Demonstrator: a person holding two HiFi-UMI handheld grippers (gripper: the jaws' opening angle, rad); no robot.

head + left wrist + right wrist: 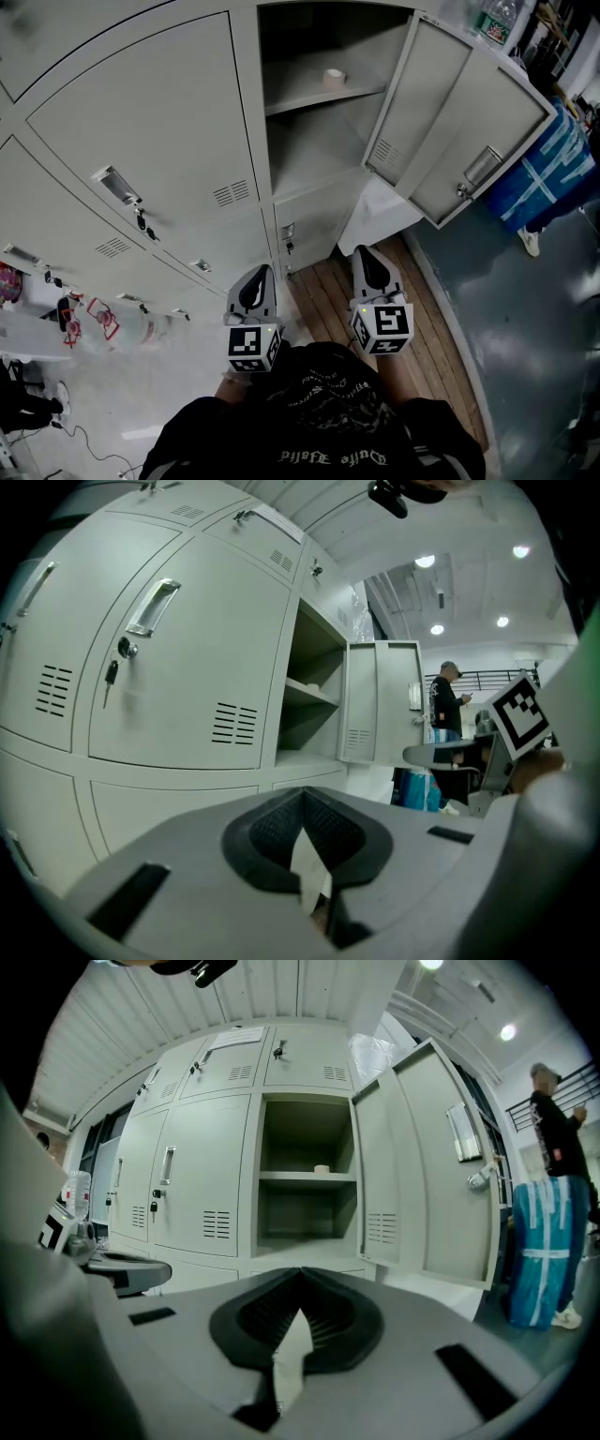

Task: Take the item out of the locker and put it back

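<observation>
Nearest the person, both tools hung low in front of the body. The left gripper (259, 276) had its jaws pressed together with nothing between them, as its own view showed at the tips (302, 795). The right gripper (368, 255) was likewise fully closed and empty, its dark pads meeting in a point (300, 1275). Under them ran a strip of plank floor (330, 302), which ended at the foot of a bank of pale grey lockers.

Beyond the jaws stood the open locker (309, 155), its door (461, 131) swung wide to the right. Inside, a shelf (300, 99) split the compartment in two. The roll (334, 77) sat on that shelf, toward the back and well apart from both grippers. It was small, short and round, cream-coloured like the metal around it, and looked like a ring of tape standing on its flat side (322, 1169). The space below the shelf held nothing visible.

To the left, the closed lockers (141, 141) had keys hanging at their handles. Farther right stood a blue wrapped bundle (539, 1251), and a person (559, 1138) behind it.
</observation>
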